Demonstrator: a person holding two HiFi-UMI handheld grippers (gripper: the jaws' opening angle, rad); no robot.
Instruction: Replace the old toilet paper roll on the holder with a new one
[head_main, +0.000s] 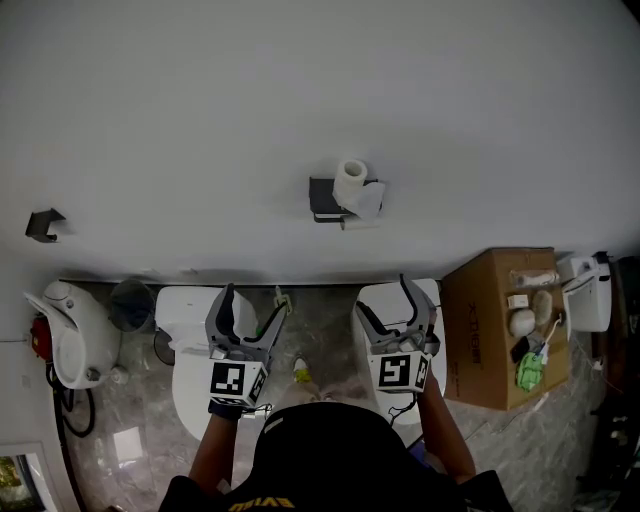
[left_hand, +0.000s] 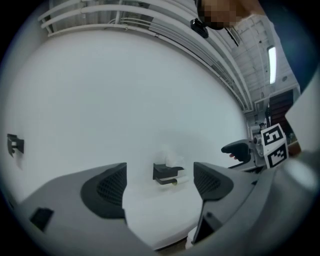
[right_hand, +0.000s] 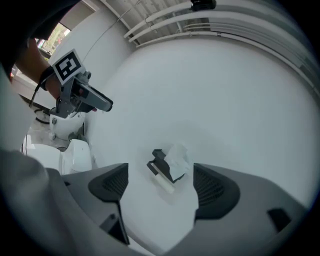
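Observation:
A black holder (head_main: 325, 198) is fixed to the white wall. A white toilet paper roll (head_main: 351, 184) rests on top of it with a loose sheet hanging, and a bare pale tube (head_main: 358, 224) sits on its bar. Both gripper views show the same black holder (left_hand: 164, 173) (right_hand: 159, 163) ahead between the jaws, some way off. My left gripper (head_main: 251, 313) and right gripper (head_main: 397, 303) are held side by side below the holder, both open and empty.
A white toilet (head_main: 195, 330) stands below my left gripper, with a second white fixture (head_main: 72, 335) and a grey bin (head_main: 132, 302) at the left. A cardboard box (head_main: 492, 325) with small items on top stands at the right. A black hook (head_main: 45, 225) is on the wall at left.

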